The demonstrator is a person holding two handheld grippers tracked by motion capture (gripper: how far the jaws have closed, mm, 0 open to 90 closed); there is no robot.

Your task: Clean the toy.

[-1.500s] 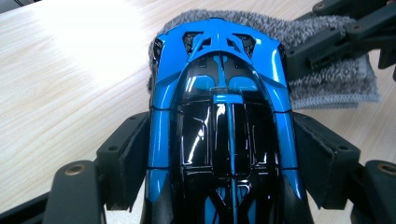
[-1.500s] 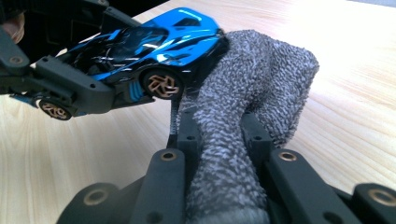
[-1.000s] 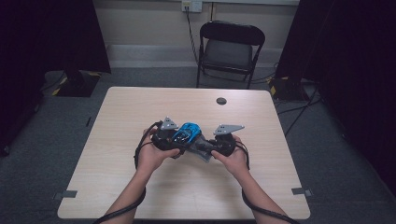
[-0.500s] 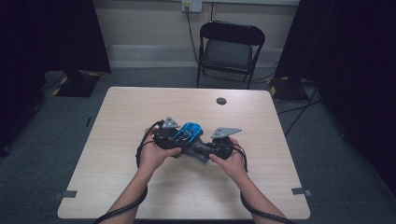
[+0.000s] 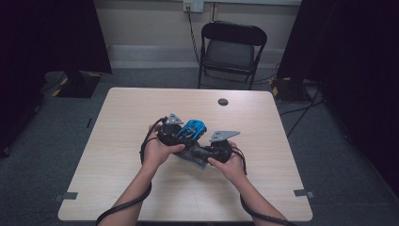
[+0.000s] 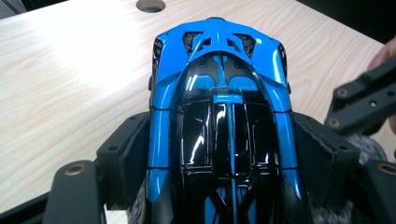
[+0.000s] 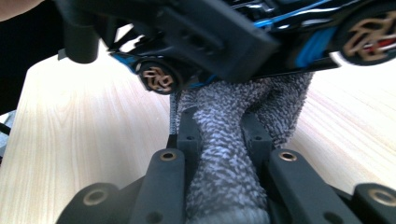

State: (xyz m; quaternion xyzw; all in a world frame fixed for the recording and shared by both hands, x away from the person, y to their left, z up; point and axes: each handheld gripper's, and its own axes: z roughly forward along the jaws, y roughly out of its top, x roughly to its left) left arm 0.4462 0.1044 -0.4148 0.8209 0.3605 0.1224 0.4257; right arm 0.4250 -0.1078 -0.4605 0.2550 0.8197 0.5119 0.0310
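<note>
The left tool (image 6: 219, 186) clamps the blue toy car (image 6: 219, 107), nose toward 12 o'clock; the right tool (image 7: 219, 154) pinches a grey cloth (image 7: 224, 163) beneath the car.

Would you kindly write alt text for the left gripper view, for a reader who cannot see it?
A glossy blue and black toy car, seen from above, sits clamped by its sides between the left gripper's two black jaws over a light wooden table. Part of the right gripper shows at the right edge, with grey cloth beneath it.

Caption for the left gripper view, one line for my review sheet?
Left tongs clamp a blue toy car by its sides above the wooden table.
</note>
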